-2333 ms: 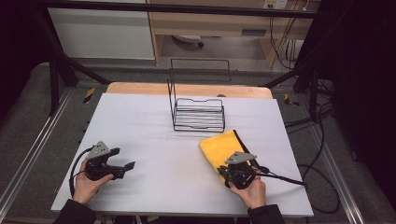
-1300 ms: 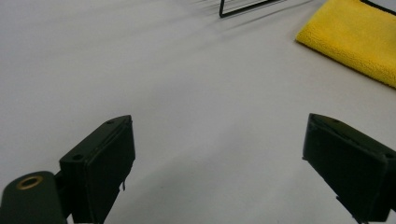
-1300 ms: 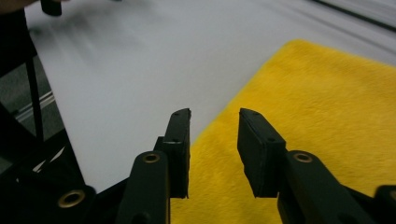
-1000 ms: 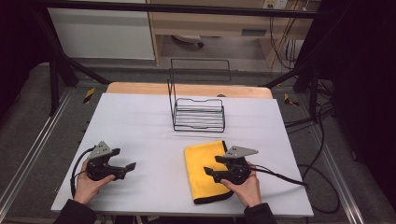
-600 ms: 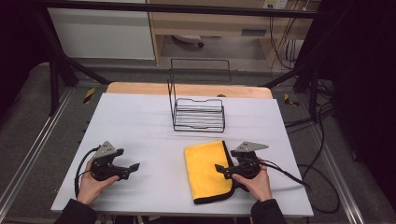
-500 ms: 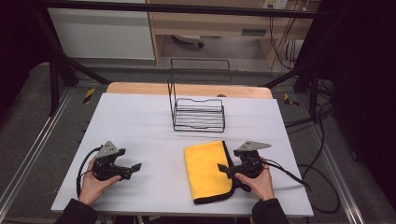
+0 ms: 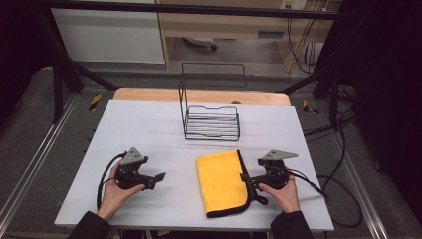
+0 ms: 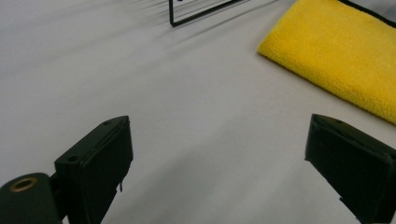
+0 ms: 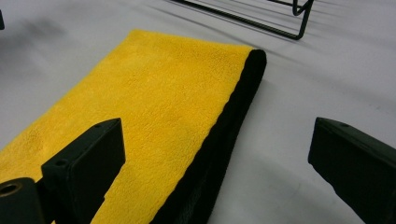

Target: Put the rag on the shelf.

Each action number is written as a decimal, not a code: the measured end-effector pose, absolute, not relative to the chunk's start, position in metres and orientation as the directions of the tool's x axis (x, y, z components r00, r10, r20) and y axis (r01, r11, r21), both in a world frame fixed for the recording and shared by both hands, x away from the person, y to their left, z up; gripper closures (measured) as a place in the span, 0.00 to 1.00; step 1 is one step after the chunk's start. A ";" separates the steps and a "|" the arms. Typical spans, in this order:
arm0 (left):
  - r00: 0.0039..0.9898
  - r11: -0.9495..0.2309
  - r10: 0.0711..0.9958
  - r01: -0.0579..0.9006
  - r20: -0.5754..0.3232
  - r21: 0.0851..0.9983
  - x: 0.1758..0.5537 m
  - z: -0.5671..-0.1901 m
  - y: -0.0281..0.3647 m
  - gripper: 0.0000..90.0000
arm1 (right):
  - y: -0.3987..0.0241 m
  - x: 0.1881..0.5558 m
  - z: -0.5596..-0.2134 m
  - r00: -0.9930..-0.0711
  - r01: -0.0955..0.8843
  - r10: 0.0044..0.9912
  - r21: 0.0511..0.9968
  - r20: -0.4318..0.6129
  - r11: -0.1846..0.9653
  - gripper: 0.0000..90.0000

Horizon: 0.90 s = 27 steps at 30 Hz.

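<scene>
On the table [image 7: 149, 124] lies one yellow cloth [image 7: 221, 180] before one wire rack [image 7: 211, 119], two grippers spread wide and empty: left [image 7: 158, 178] well apart, right [image 7: 247, 186] straddling its black edge.

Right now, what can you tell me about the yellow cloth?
The yellow cloth is a fuzzy towel that looks soft, like microfibre, with a black edge running along its right side and near end. It lies flat and folded on the white table, in front of the black wire rack and apart from it. The open right gripper sits at its black edge, one jaw above the cloth. Whether that jaw touches it is unclear.
</scene>
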<state>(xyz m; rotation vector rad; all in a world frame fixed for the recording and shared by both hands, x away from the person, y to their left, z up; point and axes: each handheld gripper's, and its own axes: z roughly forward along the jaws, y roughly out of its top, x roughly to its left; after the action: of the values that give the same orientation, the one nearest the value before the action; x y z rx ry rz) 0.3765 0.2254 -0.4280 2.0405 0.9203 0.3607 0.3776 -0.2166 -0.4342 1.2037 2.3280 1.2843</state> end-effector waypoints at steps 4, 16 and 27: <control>0.694 -0.373 0.716 0.475 -0.079 0.797 0.381 -0.423 0.211 0.09 | -0.217 0.376 -0.434 -0.642 0.554 0.745 0.782 0.182 0.287 0.04; 0.709 -0.371 0.699 0.471 -0.093 0.800 0.396 -0.413 0.172 0.09 | -0.217 0.375 -0.434 -0.645 0.546 0.744 0.786 0.174 0.289 0.03; 0.700 -0.368 0.706 0.496 -0.111 0.786 0.411 -0.414 0.140 0.11 | -0.219 0.374 -0.432 -0.647 0.542 0.743 0.789 0.172 0.290 0.03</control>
<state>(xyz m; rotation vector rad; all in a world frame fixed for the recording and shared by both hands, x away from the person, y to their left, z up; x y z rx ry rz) 0.4110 0.1401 -0.4137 2.0451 0.9182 0.3084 0.3741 -0.2186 -0.4325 1.1851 2.3300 1.2838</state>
